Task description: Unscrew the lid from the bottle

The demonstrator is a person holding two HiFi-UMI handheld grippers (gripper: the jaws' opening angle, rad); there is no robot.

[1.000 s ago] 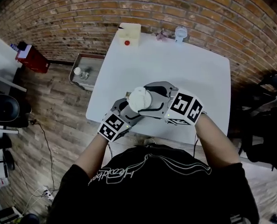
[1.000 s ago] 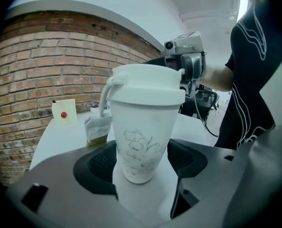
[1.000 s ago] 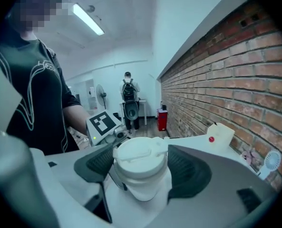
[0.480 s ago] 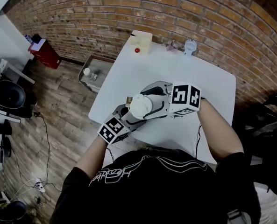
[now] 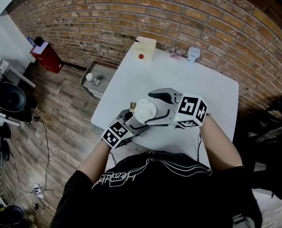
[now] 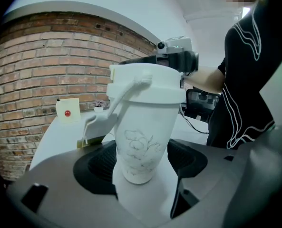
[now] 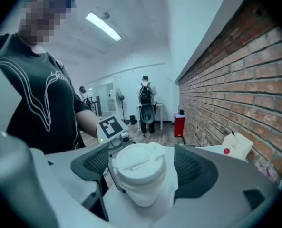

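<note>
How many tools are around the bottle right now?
2. The left tool clamps the bottle low on its body. The right tool straddles the lid, its jaws opening, pads clear of it. No other tool is in view.

**Three views, one bottle in common**

The head view is taken from above the person, aimed steeply down at the white table (image 5: 179, 75) from well off. The left gripper view is set low and very near, looking about level at the side of the bottle (image 6: 143, 141), with the brick wall (image 6: 45, 65) faced beyond. The right gripper view is also very near, angled slightly down onto the lid (image 7: 137, 163), the wall running along its right. Bottle, table, wall and a cream box with a red dot (image 5: 145, 49) are shared by all three.
</note>
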